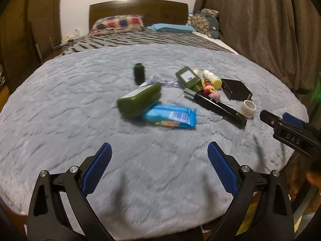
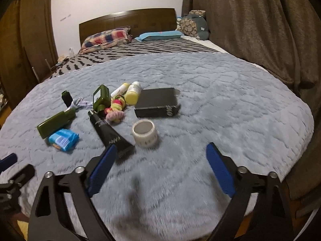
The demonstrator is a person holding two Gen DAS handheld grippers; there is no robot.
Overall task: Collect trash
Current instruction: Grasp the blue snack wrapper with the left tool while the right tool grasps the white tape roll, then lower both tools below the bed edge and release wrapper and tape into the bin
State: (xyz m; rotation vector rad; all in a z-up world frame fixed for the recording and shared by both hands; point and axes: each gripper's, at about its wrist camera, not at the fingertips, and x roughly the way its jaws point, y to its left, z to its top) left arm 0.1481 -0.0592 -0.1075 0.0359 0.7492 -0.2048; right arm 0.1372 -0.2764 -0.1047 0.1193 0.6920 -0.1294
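Note:
A blue snack wrapper (image 1: 170, 116) lies on the grey-blue blanket (image 1: 80, 100), touching a dark green bottle (image 1: 139, 100). It also shows in the right wrist view (image 2: 63, 138). A black tube (image 2: 109, 133), a white tape roll (image 2: 144, 133), a black box (image 2: 157, 102), a second green bottle (image 2: 101, 98), yellow bottles (image 2: 132, 93) and coloured hair ties (image 2: 115, 108) lie in a cluster. My left gripper (image 1: 159, 166) is open and empty, short of the wrapper. My right gripper (image 2: 161, 170) is open and empty, just short of the tube and tape roll.
A small dark jar (image 1: 139, 73) stands behind the green bottle. Pillows (image 1: 118, 24) and a wooden headboard (image 1: 138, 10) are at the far end. Brown curtains (image 2: 260, 30) hang along the bed's right side. A wardrobe (image 2: 26, 40) stands at left.

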